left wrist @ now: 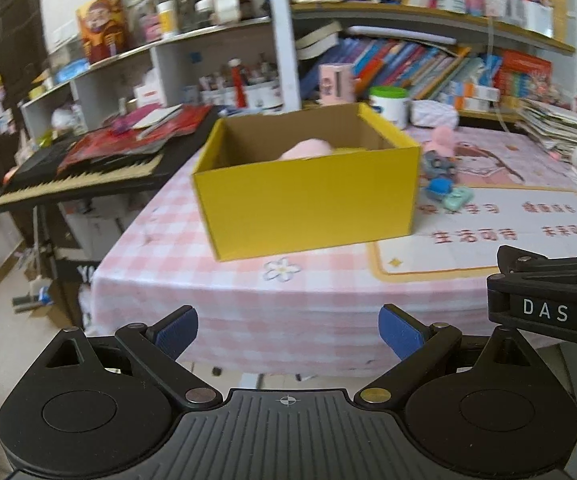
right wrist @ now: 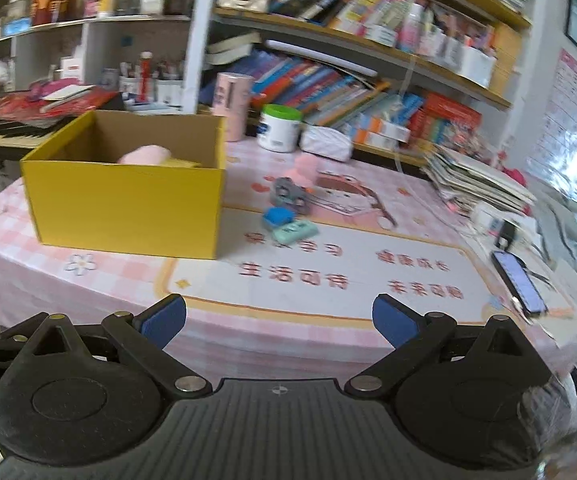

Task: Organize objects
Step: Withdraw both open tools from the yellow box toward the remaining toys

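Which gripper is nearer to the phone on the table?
Right. The right gripper hangs open before the table edge, with the phone just ahead to its right. The left gripper, also open, faces the yellow box, farther left.

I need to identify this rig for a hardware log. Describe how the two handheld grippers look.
Both look alike: the left gripper and right gripper have black linkage arms with silver pivot pins, round black hubs, a ribbed dark base with a crosshair mark, and blue textured pads. White "DAS" lettering marks the right gripper's side.
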Action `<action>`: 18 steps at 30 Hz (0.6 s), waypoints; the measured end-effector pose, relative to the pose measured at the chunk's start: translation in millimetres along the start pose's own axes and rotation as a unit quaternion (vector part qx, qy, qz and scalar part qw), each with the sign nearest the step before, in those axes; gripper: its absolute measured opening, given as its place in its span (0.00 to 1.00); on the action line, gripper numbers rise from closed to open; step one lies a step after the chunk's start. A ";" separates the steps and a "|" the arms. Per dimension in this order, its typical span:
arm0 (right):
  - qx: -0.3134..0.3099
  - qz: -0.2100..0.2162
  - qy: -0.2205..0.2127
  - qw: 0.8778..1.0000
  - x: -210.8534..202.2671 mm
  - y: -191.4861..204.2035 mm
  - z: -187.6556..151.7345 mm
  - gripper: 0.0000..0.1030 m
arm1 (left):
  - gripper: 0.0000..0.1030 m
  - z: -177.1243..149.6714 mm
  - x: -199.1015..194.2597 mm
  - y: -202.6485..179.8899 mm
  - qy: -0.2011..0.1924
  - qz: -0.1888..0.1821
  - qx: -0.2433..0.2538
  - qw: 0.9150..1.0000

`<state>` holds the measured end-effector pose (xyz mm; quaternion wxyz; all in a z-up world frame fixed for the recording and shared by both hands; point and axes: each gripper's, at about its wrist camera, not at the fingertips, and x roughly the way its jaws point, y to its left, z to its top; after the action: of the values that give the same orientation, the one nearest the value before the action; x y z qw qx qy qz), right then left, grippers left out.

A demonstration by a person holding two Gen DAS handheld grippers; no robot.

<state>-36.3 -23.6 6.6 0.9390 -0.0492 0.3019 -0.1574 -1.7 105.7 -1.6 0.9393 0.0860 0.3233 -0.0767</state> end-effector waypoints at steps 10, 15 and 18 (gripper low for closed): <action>0.038 -0.056 0.019 0.998 5.3 -44.1 -7.1 0.98 | 0.96 12.6 6.6 -39.6 -0.011 -0.051 0.041 0.998; 0.043 -0.075 0.027 0.996 10.3 -61.5 -9.4 0.98 | 0.96 16.7 12.2 -56.4 -0.008 -0.071 0.047 0.996; 0.049 -0.083 0.031 0.995 14.1 -71.4 -8.6 0.98 | 0.96 20.0 15.0 -65.7 -0.008 -0.079 0.052 0.995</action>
<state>-49.5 -95.7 5.2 0.9141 -0.0235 0.3176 -0.2509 8.7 36.2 -2.8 0.9271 0.1083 0.3167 -0.1685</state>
